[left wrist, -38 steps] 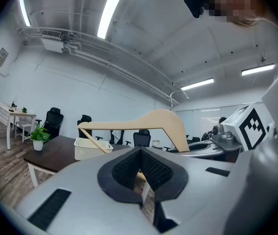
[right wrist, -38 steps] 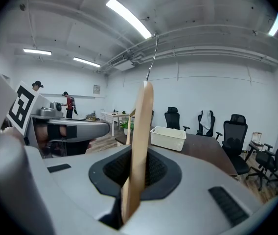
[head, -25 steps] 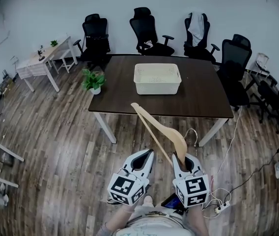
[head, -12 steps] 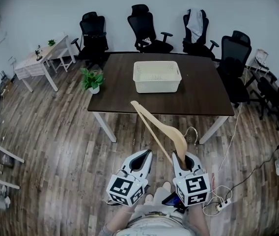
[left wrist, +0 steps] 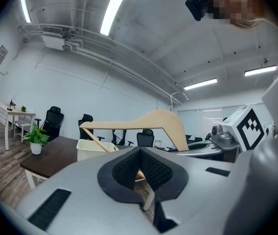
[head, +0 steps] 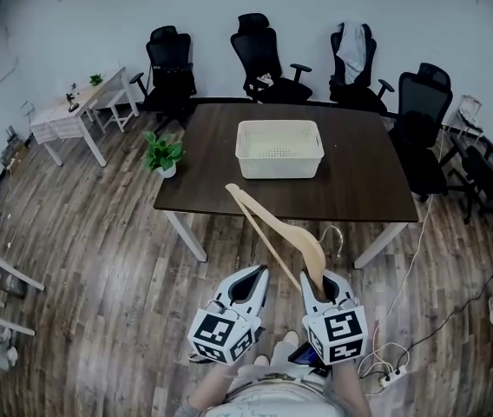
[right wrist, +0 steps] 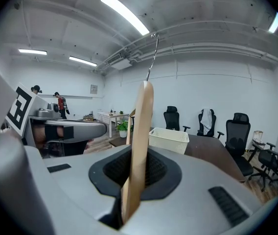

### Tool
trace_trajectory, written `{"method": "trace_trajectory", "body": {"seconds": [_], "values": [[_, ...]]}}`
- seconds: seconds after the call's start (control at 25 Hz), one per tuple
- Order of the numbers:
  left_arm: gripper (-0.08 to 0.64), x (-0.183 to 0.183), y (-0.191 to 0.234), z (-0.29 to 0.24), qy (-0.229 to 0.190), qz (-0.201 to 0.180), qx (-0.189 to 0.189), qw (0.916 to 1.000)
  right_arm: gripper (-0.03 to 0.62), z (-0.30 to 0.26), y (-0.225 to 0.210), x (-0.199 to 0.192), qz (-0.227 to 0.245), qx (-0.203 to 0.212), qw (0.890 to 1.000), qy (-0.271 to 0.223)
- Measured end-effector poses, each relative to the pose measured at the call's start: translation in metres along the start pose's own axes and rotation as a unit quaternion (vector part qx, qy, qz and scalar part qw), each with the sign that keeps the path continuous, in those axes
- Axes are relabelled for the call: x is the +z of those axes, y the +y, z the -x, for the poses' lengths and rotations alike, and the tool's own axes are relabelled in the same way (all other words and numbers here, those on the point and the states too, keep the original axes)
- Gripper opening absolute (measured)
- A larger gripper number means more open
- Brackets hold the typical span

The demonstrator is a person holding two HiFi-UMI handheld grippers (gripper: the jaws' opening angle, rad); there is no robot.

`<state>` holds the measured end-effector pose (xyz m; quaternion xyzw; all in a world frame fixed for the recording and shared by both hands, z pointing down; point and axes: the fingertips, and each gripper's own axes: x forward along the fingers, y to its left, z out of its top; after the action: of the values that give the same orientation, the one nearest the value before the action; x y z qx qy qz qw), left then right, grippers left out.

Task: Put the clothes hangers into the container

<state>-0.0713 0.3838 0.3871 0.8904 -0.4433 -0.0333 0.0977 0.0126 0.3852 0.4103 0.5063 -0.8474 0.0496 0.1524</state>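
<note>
Wooden clothes hanger (head: pixel 272 233) in the right gripper (head: pixel 320 289): clamps it by the end of one arm, jaws tight on the wood. Slants up and to the left from the grip, with the metal hook (head: pixel 333 235) out to the right. Hangs in the air at the near edge of the dark table (head: pixel 368 181), well apart from the white container (head: pixel 279 165) standing mid-table. Beside it the left gripper (head: pixel 255 278), jaws closed together on nothing.
</note>
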Motion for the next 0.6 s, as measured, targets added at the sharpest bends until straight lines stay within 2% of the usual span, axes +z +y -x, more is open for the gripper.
{"method": "trace_trajectory", "body": {"seconds": [0.32,0.6], "values": [[0.011,0.016,0.005,-0.046,-0.005,-0.010,0.010,0.9999,0.034,-0.025,-0.037,0.017,0.012,0.015,1.000,-0.004],[0.011,0.014,-0.004,-0.077,-0.002,-0.009,0.016,0.9998,0.034,-0.035,-0.064,0.021,0.018,0.033,0.999,-0.008]]}}
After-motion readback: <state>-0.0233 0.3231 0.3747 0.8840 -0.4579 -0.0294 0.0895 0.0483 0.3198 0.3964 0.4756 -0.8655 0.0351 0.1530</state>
